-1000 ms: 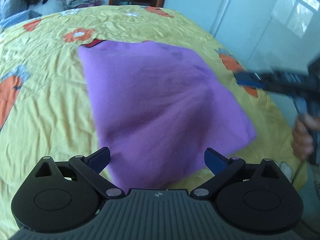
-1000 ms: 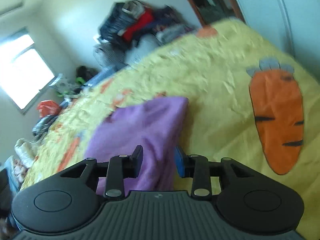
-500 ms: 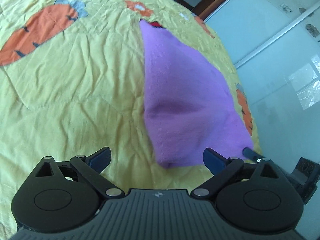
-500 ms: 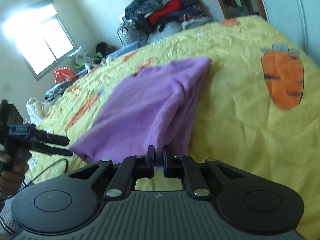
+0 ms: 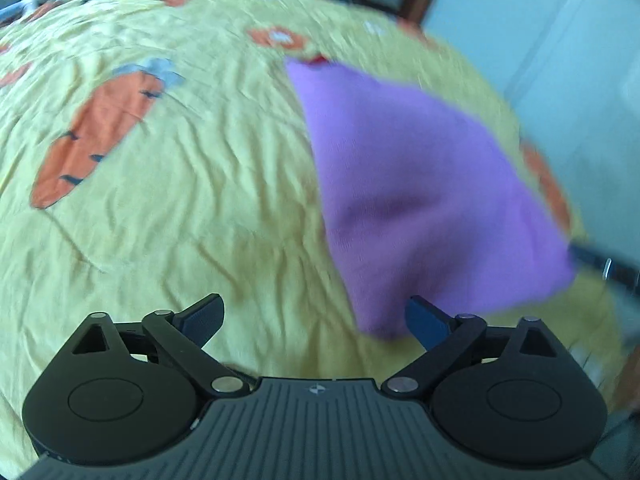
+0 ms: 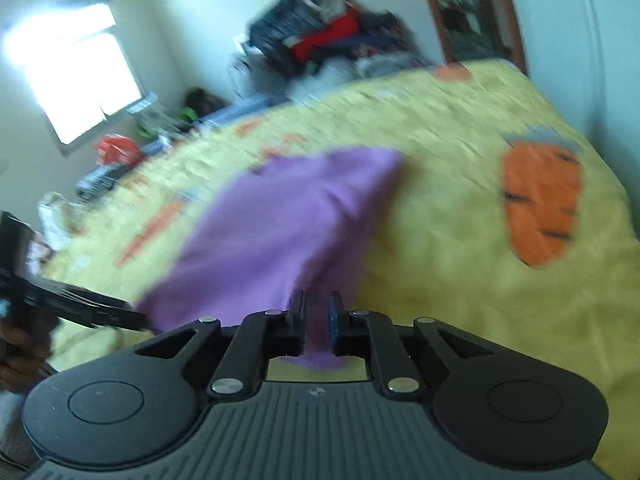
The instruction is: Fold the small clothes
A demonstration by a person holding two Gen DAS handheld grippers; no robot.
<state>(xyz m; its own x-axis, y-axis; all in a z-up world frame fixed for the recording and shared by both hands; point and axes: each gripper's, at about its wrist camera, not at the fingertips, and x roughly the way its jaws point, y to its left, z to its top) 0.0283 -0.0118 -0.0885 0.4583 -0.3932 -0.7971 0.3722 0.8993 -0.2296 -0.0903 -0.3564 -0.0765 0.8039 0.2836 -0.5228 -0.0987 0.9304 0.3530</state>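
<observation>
Purple garment (image 6: 280, 224) lies folded on yellow bed cover (image 5: 180, 200). Near corner hangs between fingers of right gripper (image 6: 317, 320), jaws opening, gap narrow; blur hides whether pads press cloth. Left gripper (image 5: 316, 316) spread wide, empty, its right finger at garment's near edge. Orange carrot print (image 6: 540, 204) beside garment. Clothes pile (image 6: 320, 44) beyond bed, by far wall.

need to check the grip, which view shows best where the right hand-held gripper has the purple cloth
The right wrist view: the right hand-held gripper has the purple cloth's near corner between its opening jaws. The left wrist view shows only its dark tip at the cloth's right corner, blurred.
</observation>
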